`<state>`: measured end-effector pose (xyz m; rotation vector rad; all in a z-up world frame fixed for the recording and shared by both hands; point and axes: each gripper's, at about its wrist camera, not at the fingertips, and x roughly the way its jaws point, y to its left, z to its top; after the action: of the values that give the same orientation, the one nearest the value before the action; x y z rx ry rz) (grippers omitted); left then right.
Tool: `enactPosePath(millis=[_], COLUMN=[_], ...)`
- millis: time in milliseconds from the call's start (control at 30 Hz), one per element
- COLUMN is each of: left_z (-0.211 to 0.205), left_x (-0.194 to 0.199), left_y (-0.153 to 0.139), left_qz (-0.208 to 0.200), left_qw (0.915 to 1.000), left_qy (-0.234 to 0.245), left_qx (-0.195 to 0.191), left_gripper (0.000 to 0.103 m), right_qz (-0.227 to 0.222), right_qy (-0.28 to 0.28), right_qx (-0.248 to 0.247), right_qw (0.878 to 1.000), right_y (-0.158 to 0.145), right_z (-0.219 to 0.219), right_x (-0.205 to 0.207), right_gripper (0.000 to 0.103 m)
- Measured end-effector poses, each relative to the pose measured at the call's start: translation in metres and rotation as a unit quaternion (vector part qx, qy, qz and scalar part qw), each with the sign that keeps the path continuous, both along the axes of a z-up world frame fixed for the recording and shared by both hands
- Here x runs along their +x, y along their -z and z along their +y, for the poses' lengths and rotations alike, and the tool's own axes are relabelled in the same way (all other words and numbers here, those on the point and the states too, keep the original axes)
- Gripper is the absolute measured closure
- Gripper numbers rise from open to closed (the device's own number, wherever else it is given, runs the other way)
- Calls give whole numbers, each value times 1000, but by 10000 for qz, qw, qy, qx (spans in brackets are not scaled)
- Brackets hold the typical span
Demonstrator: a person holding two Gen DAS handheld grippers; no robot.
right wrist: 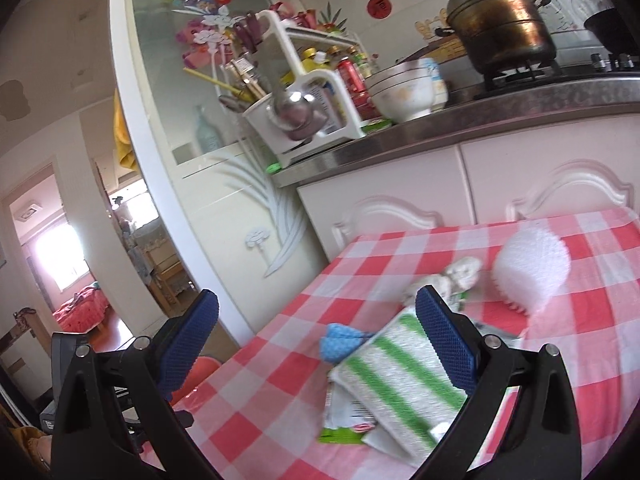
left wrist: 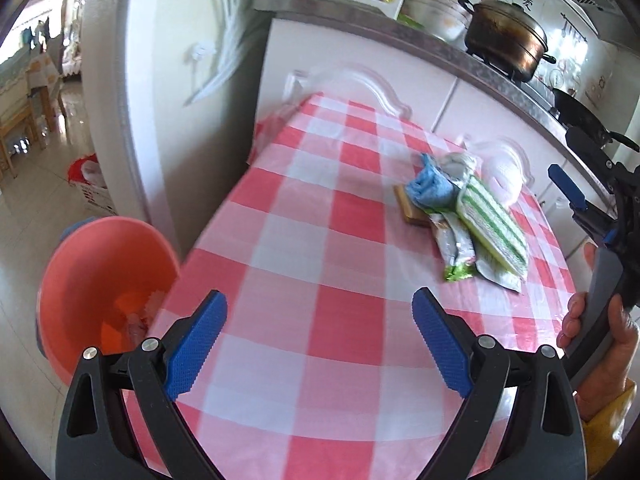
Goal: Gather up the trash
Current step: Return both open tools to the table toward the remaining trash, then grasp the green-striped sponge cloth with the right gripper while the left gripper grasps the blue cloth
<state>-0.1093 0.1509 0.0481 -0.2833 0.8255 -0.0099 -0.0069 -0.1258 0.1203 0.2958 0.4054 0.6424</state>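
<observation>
On the red-and-white checked table [left wrist: 320, 220] lies a pile: a green-striped cloth [left wrist: 492, 228], a blue cloth [left wrist: 428, 188], silver-green snack wrappers [left wrist: 456, 244], crumpled paper [left wrist: 460, 162], a white round scrubber [left wrist: 504, 180]. An orange bin [left wrist: 108, 292] stands on the floor at the table's left edge with scraps inside. My left gripper [left wrist: 320, 300] is open and empty over the near table, short of the pile. My right gripper [right wrist: 316, 300] is open and empty, with the striped cloth [right wrist: 392, 380], blue cloth [right wrist: 340, 340] and wrapper [right wrist: 348, 416] just beyond it. A hand [left wrist: 600, 340] holds it.
Behind the table runs a white cabinet [right wrist: 400, 184] under a steel counter with a bronze pot [right wrist: 500, 20] on the stove, stacked bowls [right wrist: 404, 88] and a utensil rack [right wrist: 296, 92]. A white partition [left wrist: 160, 100] stands at left, with a doorway beyond.
</observation>
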Motion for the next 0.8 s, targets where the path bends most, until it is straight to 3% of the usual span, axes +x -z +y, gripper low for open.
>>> enactPosePath(millis=[167, 300, 400, 800], left_z=[-6, -14, -18, -33], left_x=[10, 15, 16, 26], left_y=[5, 5, 5, 21], left_qz=[77, 96, 127, 400], left_qw=[9992, 9993, 9992, 9979], left_qy=[82, 169, 232, 437], left_qx=[-389, -329, -287, -274], left_gripper=[10, 10, 10, 10], right_qz=[106, 233, 277, 1118], right_qy=[289, 465, 579, -110], right_qx=[-26, 137, -2, -958], right_qw=[9995, 9986, 9979, 9890], right_y=[4, 9, 13, 49], right_z=[-30, -55, -65, -34], right_x=[8, 15, 22, 55], right_gripper=[4, 4, 4, 4])
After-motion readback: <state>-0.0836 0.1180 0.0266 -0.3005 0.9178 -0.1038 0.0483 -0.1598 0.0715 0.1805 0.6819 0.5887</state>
